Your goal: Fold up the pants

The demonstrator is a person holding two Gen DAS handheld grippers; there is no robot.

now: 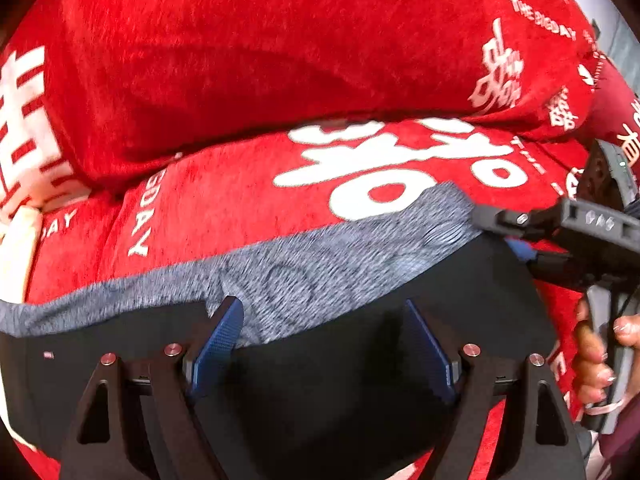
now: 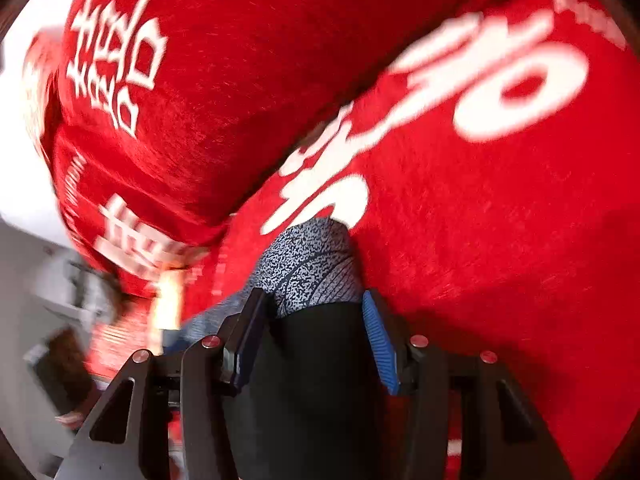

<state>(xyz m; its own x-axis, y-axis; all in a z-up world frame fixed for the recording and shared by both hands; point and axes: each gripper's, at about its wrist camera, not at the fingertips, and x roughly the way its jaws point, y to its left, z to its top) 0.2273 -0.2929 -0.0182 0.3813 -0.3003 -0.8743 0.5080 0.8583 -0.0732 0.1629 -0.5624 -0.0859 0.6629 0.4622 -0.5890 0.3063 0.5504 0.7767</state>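
The pants [image 1: 304, 276] are grey-speckled fabric with a black part, and they lie on a red sofa seat. In the left wrist view my left gripper [image 1: 320, 312] is open, its blue-padded fingers [image 1: 218, 344] spread over the black and grey cloth. My right gripper shows at the right of that view [image 1: 520, 236], at the pants' right end. In the right wrist view my right gripper [image 2: 312, 312] has its jaws set apart with the black and grey pants cloth [image 2: 312, 264] bunched between the blue pads [image 2: 380, 344].
The red sofa seat cover [image 1: 224, 208] with white characters lies under the pants, and a red back cushion [image 1: 280, 60] rises behind. A hand [image 1: 596, 356] holds the right gripper's handle. A grey floor and blurred objects [image 2: 52, 304] show at the left of the right wrist view.
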